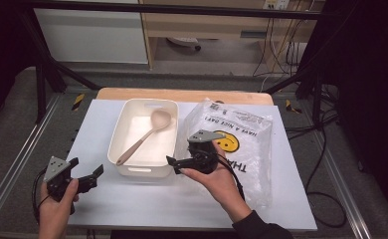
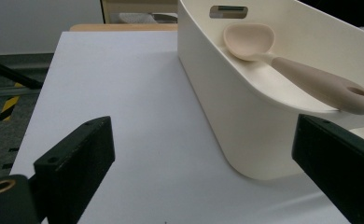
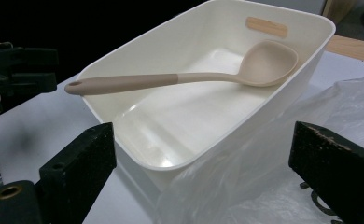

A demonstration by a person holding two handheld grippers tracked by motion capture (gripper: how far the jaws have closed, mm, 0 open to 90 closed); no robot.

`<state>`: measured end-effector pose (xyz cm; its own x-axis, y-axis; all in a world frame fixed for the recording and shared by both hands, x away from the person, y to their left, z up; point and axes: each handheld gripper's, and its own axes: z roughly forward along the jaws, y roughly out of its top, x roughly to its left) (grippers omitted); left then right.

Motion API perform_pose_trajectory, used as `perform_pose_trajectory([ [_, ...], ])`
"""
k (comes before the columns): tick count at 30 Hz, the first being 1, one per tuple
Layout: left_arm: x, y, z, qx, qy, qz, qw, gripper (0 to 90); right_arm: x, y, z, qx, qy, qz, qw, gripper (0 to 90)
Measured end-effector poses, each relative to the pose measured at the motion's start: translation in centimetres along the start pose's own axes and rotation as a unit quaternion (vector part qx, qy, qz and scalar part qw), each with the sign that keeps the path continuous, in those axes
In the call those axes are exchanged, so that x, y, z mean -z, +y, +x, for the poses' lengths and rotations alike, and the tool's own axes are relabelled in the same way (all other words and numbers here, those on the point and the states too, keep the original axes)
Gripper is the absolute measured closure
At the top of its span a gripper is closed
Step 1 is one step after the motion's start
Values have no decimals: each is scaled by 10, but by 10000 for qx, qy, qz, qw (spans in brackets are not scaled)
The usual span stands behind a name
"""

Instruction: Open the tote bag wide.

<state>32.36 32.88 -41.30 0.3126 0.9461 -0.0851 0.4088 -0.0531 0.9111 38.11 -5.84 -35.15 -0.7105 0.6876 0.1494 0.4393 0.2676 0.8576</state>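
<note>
A beige ladle lies slantwise in the cream tub, bowl at the far end, handle end resting over the near rim. My right gripper hovers at the tub's near right corner, over the edge of a clear plastic bag; its jaws stand wide open with nothing between them. My left gripper is held low at the tub's near left, open and empty, pointing toward the tub.
The tub and bag rest on a white board laid over a wooden tabletop. The bag bears a yellow smiley and black lettering. Black frame bars and cables surround the table on grey floor.
</note>
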Motion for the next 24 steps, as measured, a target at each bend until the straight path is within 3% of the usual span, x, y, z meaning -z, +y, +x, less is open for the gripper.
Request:
perform_pose_trajectory([
  [9,0,0,-1,-6,26,13,10000,53,11,-9,-11,127,-103,9,9999,66],
  [19,1,0,-1,-7,17,-24,10000,53,38,-22,-44,-133,-246,-134,9995,53],
  [24,0,1,-3,-28,7,-15,10000,53,53,-22,-51,-257,-321,-239,9989,54],
])
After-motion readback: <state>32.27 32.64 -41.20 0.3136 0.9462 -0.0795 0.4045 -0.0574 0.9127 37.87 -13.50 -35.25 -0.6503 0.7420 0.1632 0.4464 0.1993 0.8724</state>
